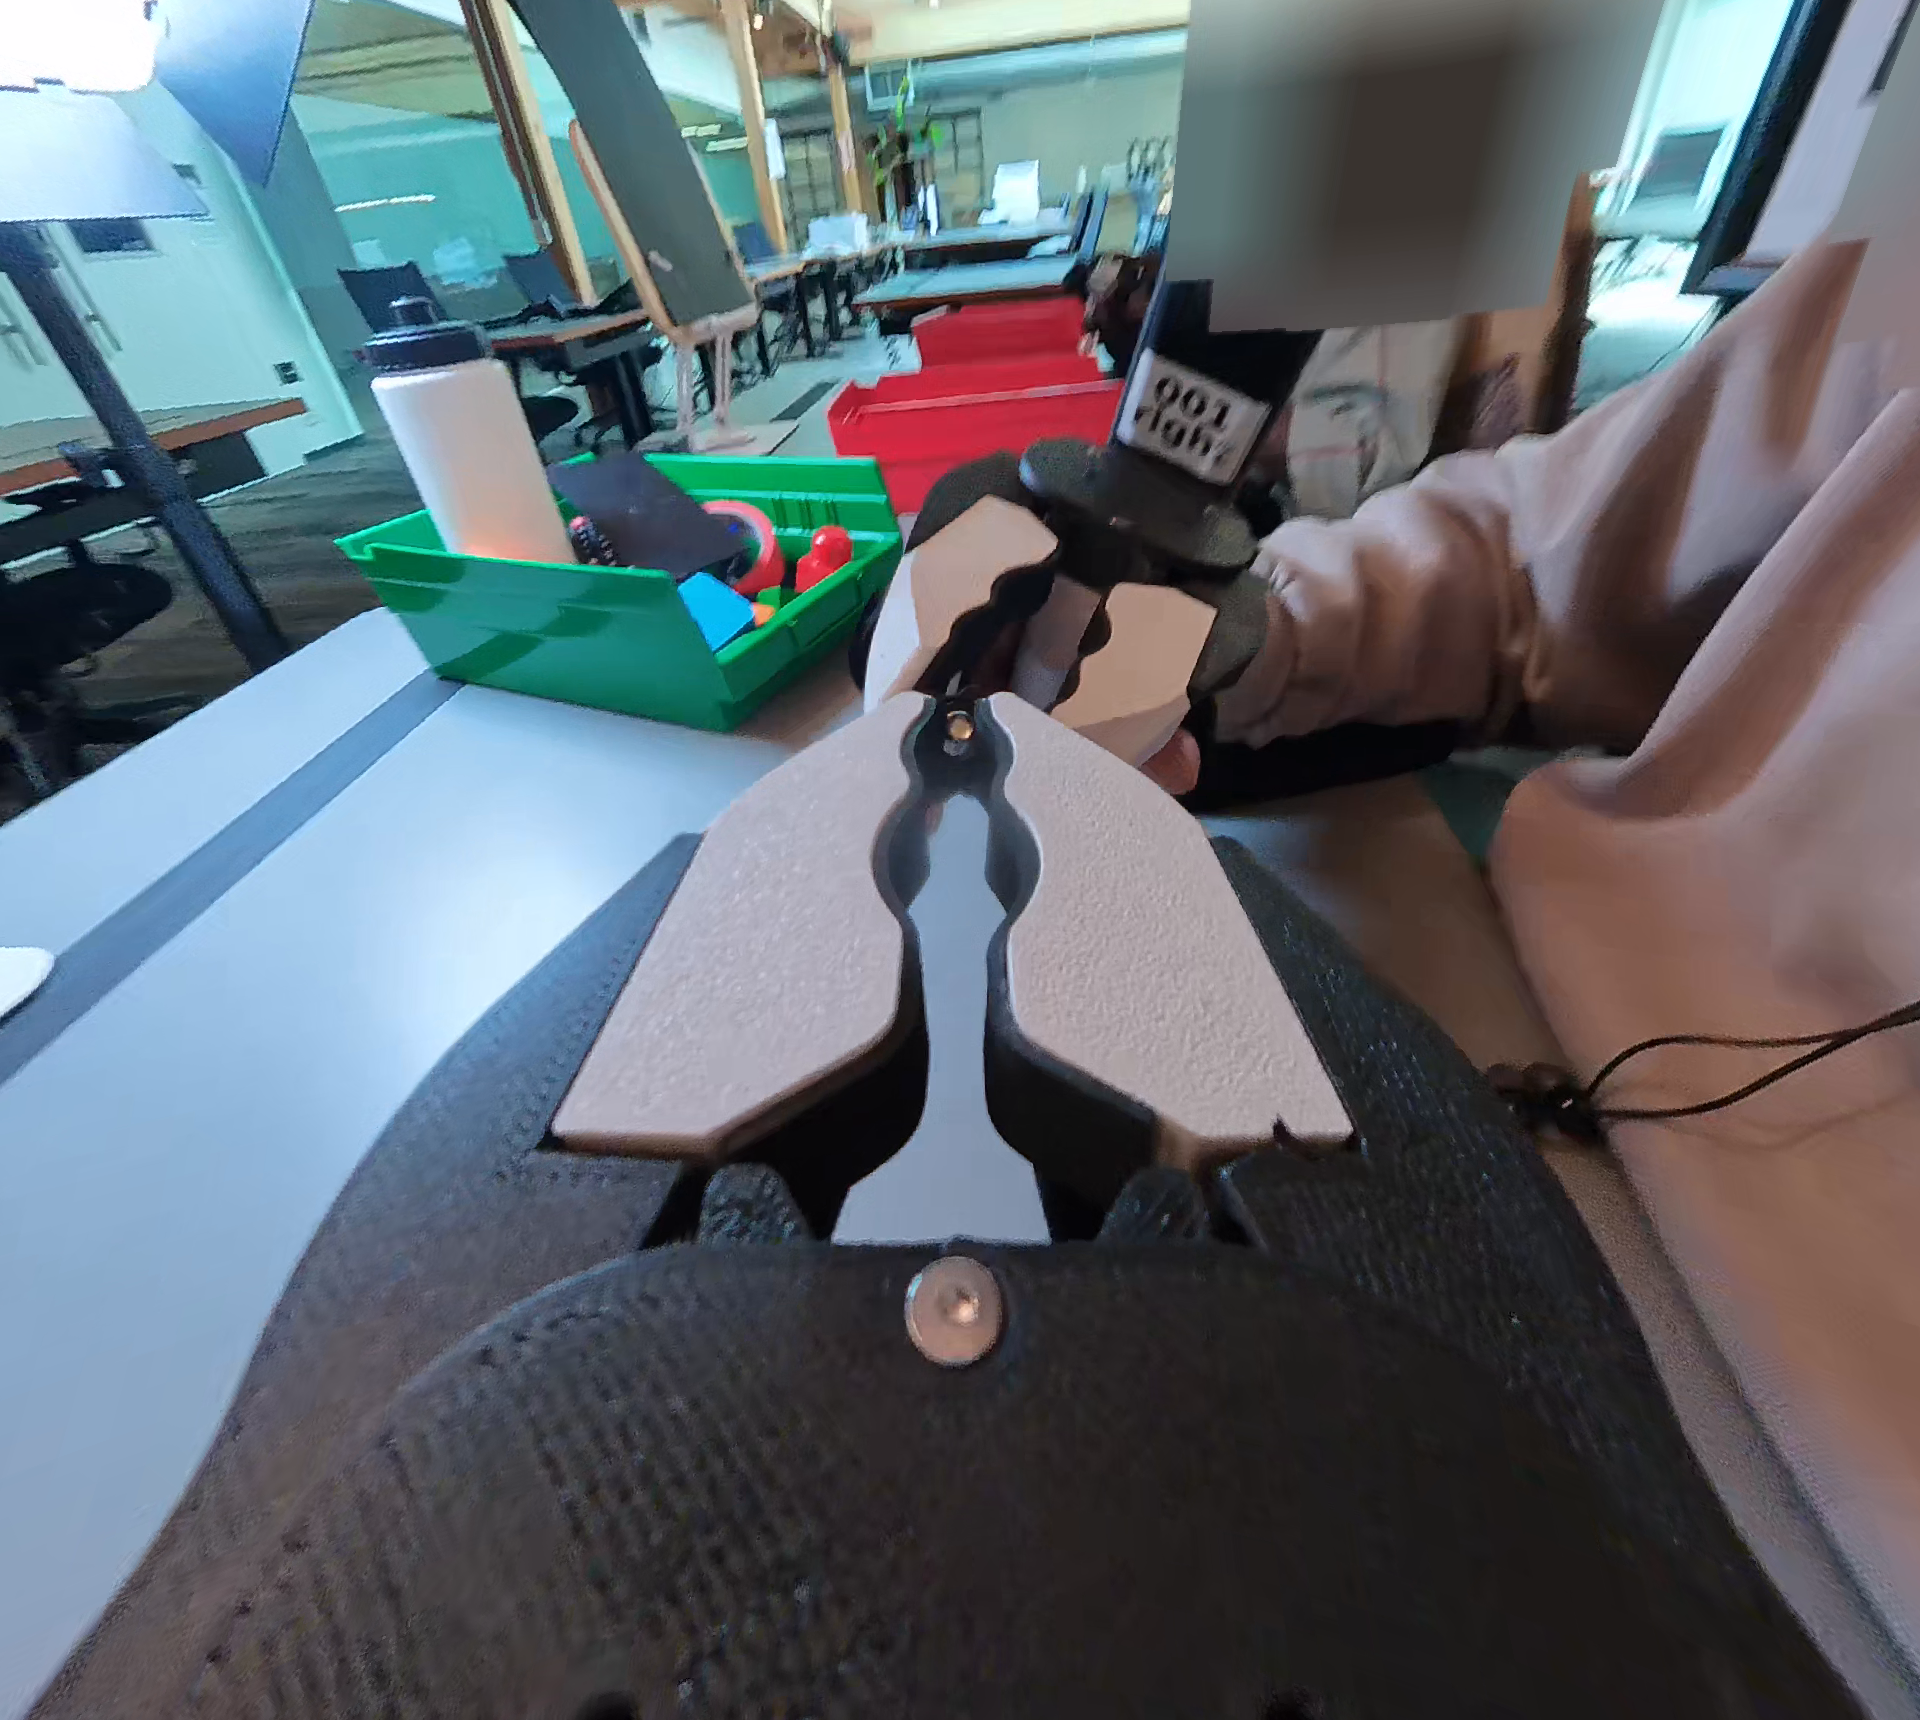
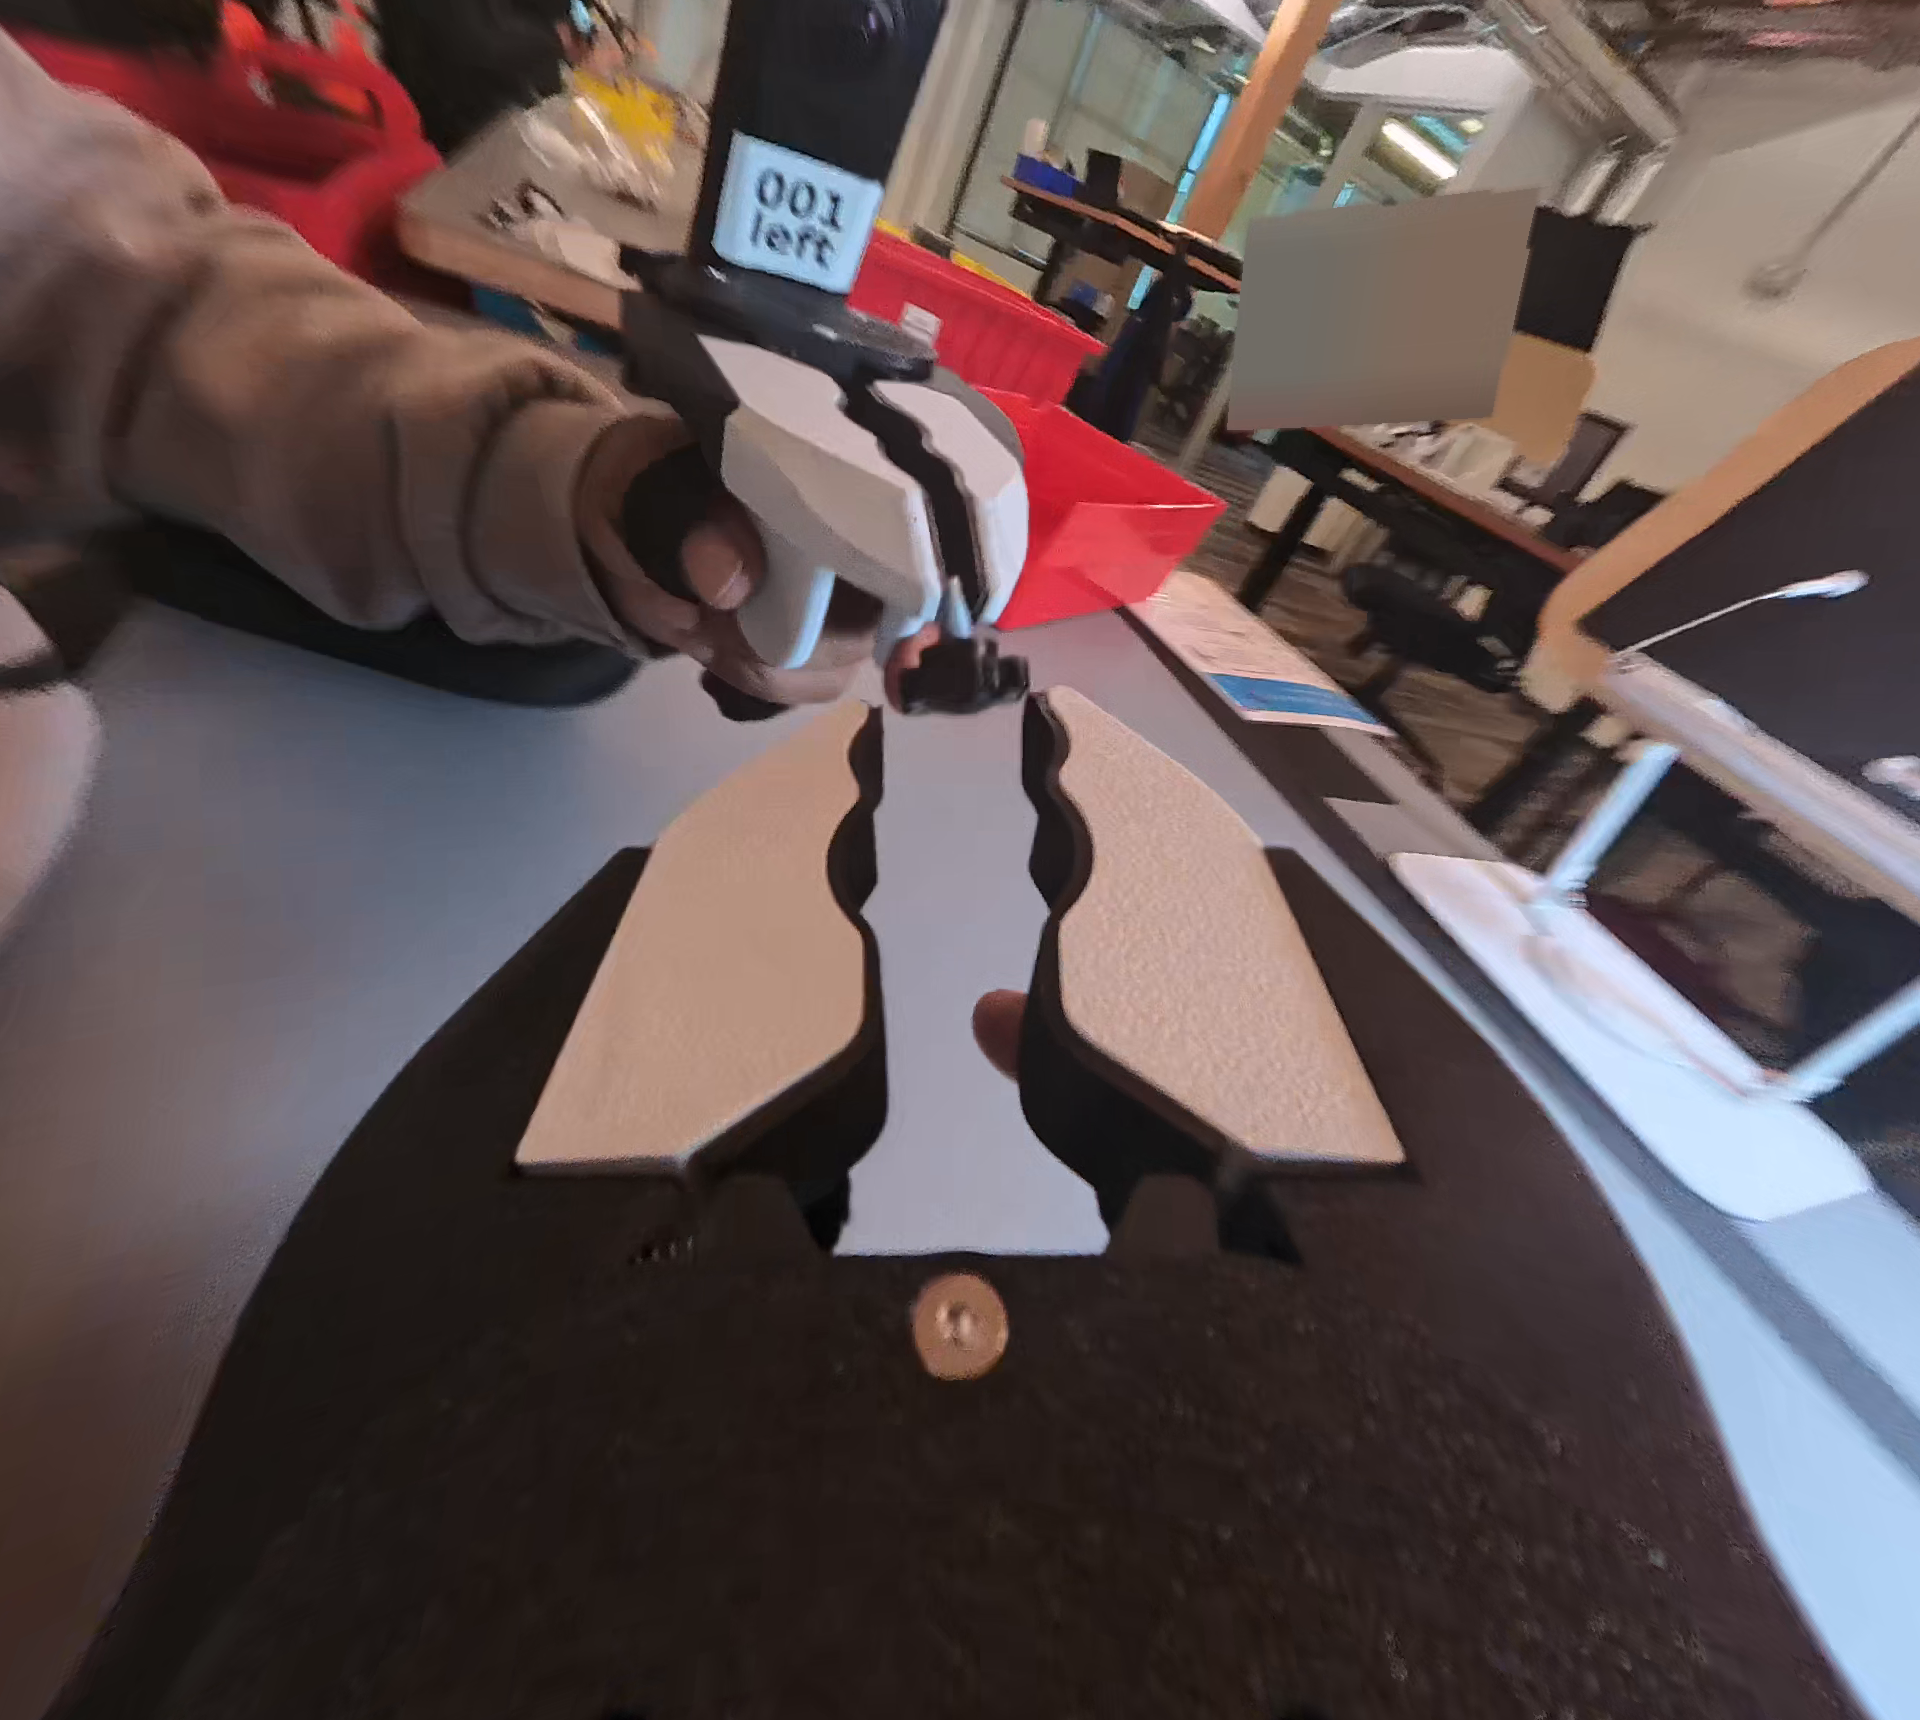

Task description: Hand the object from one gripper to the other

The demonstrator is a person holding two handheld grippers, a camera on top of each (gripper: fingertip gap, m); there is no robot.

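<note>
In the left wrist view, the left gripper [image 1: 958, 728] fills the lower middle of the frame, its two pale fingers drawn together at the tips around a small object [image 1: 957, 732]. From here the object shows as a dark piece with a little shiny metal stud at its centre, pinched right at the fingertips. Just above it, the right gripper [image 1: 1023, 631] points back toward the camera, held by a hand in a beige sleeve [image 1: 1455, 590] that comes in from the right. Its tips sit just beyond the object, and whether they touch it cannot be told. In the upper left part of the frame a green bin [image 1: 623, 631] stands on the grey table [image 1: 260, 891] with a white bottle [image 1: 468, 455] inside; red bins [image 1: 966, 413] lie behind.

In the right wrist view, the right gripper [image 2: 951, 720] occupies the lower middle with its fingers spread apart and nothing between them. Just above their tips, the left gripper [image 2: 951, 621] reaches in from the upper left, closed on the object [image 2: 956, 673], which here looks like a small black blocky part with a reddish bit on its left side and a thin silvery pin sticking up into the tips. It hangs above the table, at the mouth of the open fingers. A red bin [image 2: 1101, 517] sits behind on the right.
</note>
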